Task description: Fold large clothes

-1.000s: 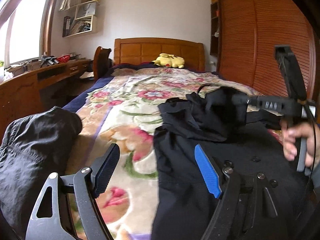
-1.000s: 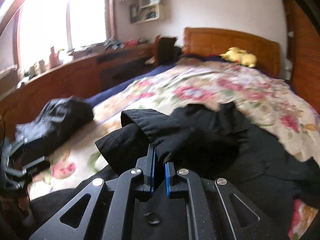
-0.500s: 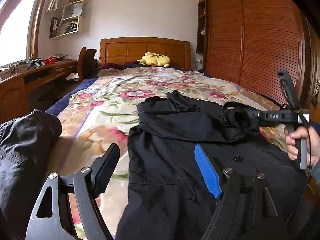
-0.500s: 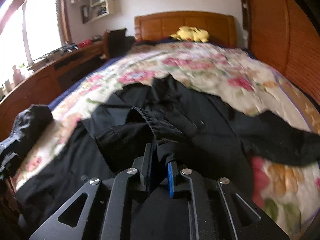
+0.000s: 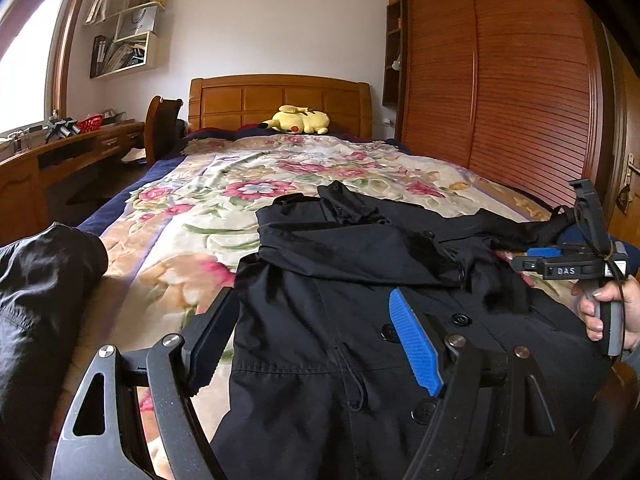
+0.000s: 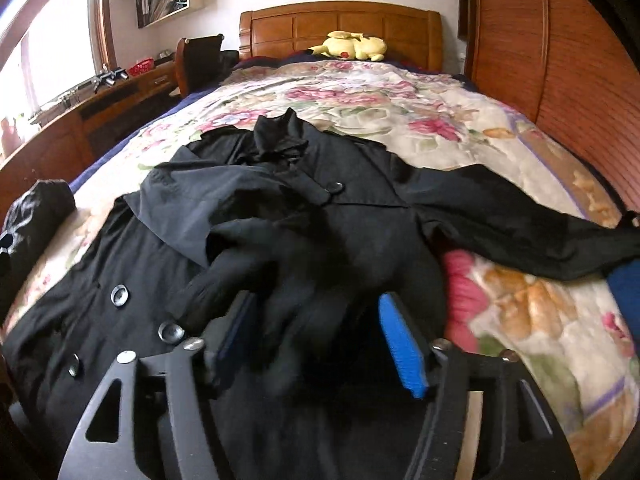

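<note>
A long black coat (image 5: 340,320) with round buttons lies face up on the floral bedspread (image 5: 208,200). One sleeve is folded across its chest. The other sleeve (image 6: 520,228) stretches out to the right. My left gripper (image 5: 316,344) hangs open over the coat's left edge with nothing between its fingers. My right gripper (image 6: 320,336) is over the coat's middle and its jaws are opening. The blurred cuff of the folded sleeve (image 6: 288,280) lies loose between the pads. In the left wrist view the right gripper (image 5: 532,258) shows at the right edge, held by a hand (image 5: 604,312).
Another dark garment (image 5: 40,280) is bunched at the bed's left edge. A yellow plush toy (image 5: 298,120) rests by the wooden headboard (image 5: 276,100). A desk (image 5: 72,148) and chair (image 5: 160,128) stand on the left. Slatted wardrobe doors (image 5: 520,100) line the right.
My right gripper carried the sleeve cuff rightward across the coat, lowered it, then opened and let it go. The left gripper stayed open and its view swung slightly right.
</note>
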{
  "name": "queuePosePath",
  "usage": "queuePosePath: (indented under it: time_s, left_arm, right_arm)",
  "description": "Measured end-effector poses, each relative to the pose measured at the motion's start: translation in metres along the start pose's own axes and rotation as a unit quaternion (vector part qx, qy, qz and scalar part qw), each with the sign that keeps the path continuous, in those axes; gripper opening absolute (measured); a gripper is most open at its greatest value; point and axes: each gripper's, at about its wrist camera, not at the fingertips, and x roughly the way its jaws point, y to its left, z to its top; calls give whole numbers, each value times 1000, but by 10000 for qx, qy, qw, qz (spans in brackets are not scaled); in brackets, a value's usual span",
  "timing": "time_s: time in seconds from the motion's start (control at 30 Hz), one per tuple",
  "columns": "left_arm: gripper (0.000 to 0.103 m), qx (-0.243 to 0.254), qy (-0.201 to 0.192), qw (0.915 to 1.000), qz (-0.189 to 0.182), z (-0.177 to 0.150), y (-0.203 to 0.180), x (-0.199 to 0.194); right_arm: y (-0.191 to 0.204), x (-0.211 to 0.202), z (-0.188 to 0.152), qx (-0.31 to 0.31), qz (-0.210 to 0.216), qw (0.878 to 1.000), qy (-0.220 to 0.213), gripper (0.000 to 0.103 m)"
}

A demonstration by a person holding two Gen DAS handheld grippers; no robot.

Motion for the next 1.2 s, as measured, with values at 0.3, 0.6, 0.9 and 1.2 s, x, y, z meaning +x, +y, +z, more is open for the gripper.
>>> queuePosePath:
  time_s: [0.3, 0.6, 0.9, 1.2]
  left_arm:
    - [78, 36, 8, 10000, -65, 1, -10, 4]
    - [78, 124, 48, 9998, -113, 2, -23, 11]
    - [78, 139, 100, 9998, -78, 0, -21, 12]
    - [78, 136, 113, 9998, -75, 0, -21, 12]
  right_arm:
    - [24, -27, -16, -686, -255, 9967, -338, 69]
    - [75, -16, -27, -1312, 148, 9911, -183, 69]
    - [87, 32, -20, -1452, 227, 9883, 410, 69]
    - [78, 51, -4, -1650, -233, 9849, 460, 25]
